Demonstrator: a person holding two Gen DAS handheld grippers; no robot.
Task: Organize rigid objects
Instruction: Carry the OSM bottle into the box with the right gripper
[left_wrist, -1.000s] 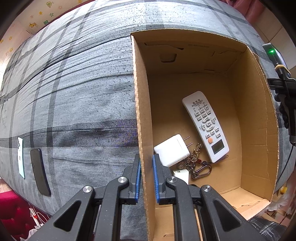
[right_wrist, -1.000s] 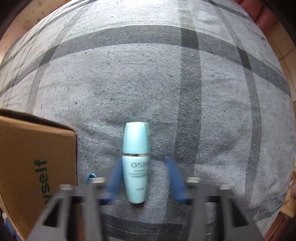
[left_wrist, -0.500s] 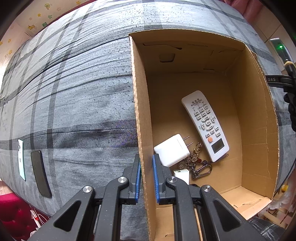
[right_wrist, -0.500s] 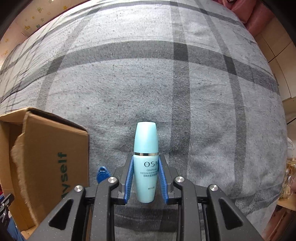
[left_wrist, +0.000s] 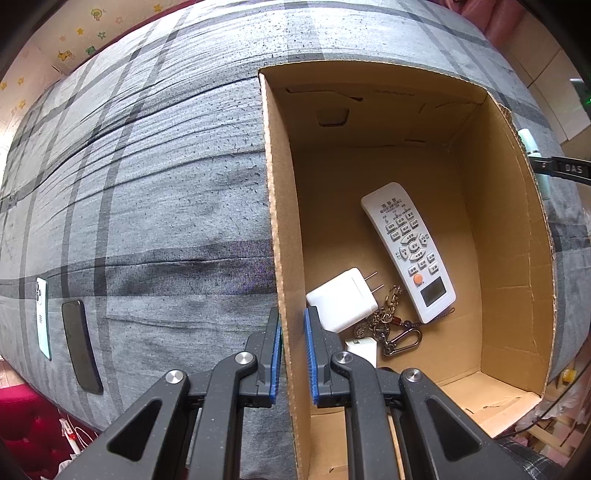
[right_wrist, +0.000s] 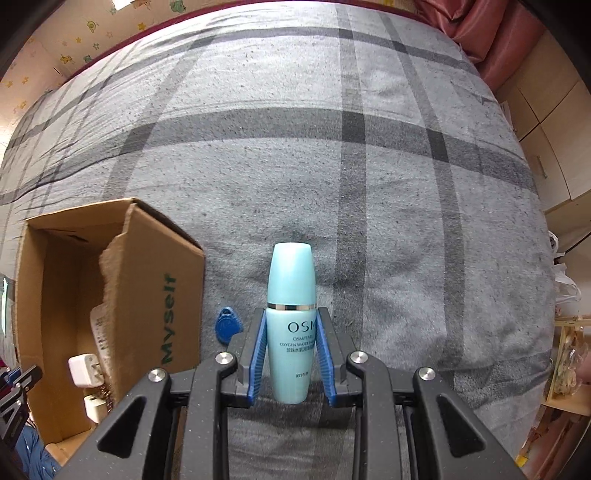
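My right gripper is shut on a pale blue cosmetic bottle and holds it above the grey plaid bedspread, right of the cardboard box. My left gripper is shut on the box's left wall. Inside the box lie a white remote, a white charger plug and a keychain. The bottle's tip also shows past the box's right wall in the left wrist view.
A blue key fob lies on the bed between the box and the bottle. Two phones, one white and one black, lie near the bed's left edge. Wooden cabinets stand to the right.
My right gripper closed on the bottle and lifted it, rising so the box's inside came into view. My left gripper kept its hold on the box wall.
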